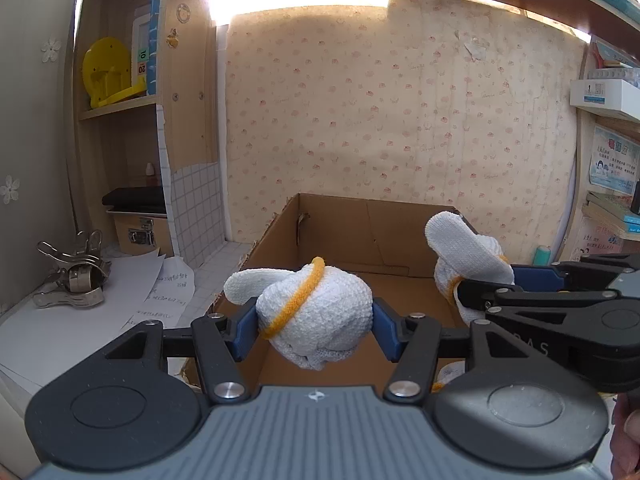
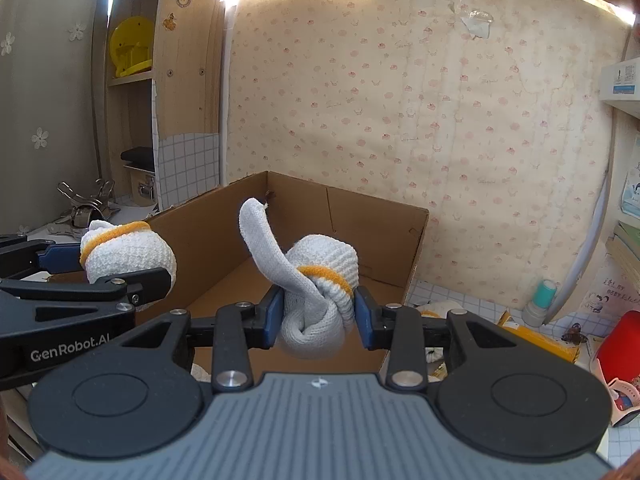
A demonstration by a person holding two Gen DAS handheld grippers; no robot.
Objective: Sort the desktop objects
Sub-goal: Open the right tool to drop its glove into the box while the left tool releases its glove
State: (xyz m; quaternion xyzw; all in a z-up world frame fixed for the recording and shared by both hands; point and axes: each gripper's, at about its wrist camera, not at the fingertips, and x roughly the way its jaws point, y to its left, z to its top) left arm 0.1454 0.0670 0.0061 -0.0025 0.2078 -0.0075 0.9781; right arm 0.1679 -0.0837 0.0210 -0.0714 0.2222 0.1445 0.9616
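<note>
My left gripper (image 1: pixel 314 330) is shut on a balled white knit glove with a yellow cuff (image 1: pixel 316 312), held over the near left part of an open cardboard box (image 1: pixel 340 224). My right gripper (image 2: pixel 316 320) is shut on a second balled white glove (image 2: pixel 316 280), one glove finger sticking up, also above the box (image 2: pixel 360 216). In the left wrist view the right gripper (image 1: pixel 460 292) and its glove (image 1: pixel 464 248) show at the right. In the right wrist view the left gripper (image 2: pixel 120 276) and its glove (image 2: pixel 128 252) show at the left. The box floor looks bare.
Metal clips (image 1: pixel 74 276) and loose papers (image 1: pixel 132 300) lie on the desk to the left. A shelf unit with a yellow item (image 1: pixel 106 70) stands at the back left. At the right are a teal-capped bottle (image 2: pixel 538 300), a yellow packet (image 2: pixel 536 336), a red item (image 2: pixel 616 352) and another glove (image 2: pixel 432 312).
</note>
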